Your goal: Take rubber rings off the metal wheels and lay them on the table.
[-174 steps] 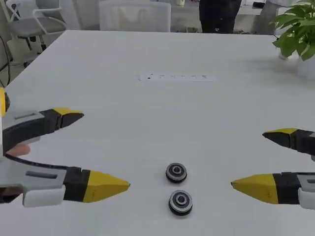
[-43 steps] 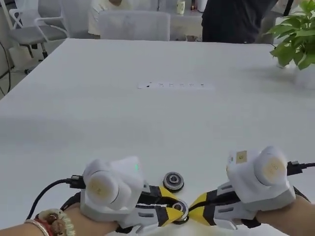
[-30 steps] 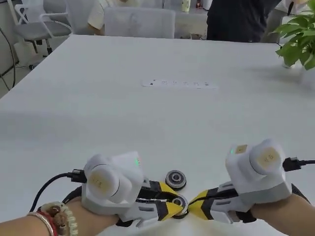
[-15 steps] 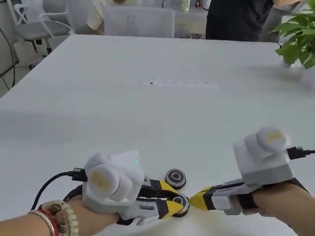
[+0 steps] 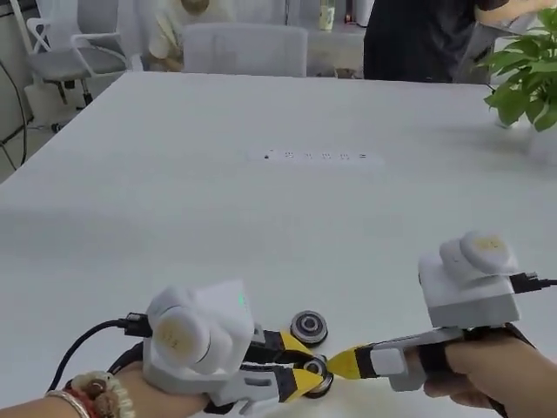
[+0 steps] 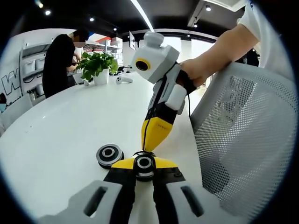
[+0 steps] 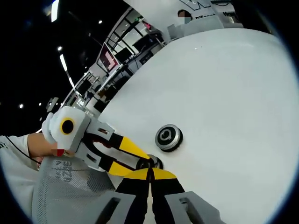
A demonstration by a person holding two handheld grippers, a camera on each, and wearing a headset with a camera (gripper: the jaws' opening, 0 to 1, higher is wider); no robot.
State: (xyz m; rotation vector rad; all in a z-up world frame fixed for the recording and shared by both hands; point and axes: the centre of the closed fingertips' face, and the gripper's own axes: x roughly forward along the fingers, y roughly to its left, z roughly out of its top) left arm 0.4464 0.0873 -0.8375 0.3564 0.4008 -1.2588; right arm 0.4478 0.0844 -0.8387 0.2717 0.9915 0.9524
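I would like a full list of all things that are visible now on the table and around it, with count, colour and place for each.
table: 1, white, under everything
near wheel: 1, metal with black rubber ring, near table edge
far wheel: 1, metal with black rubber ring, lying free just behind the near wheel
socket strip: 1, white, table centre
plant: 1, green, far right of table
chair: 1, grey, at far table edge
bystander: 1, dark clothes, standing beyond the table
left gripper: 1, yellow-tipped jaws, shut on the near wheel
right gripper: 1, yellow-tipped jaws, shut, tip at the near wheel's rim
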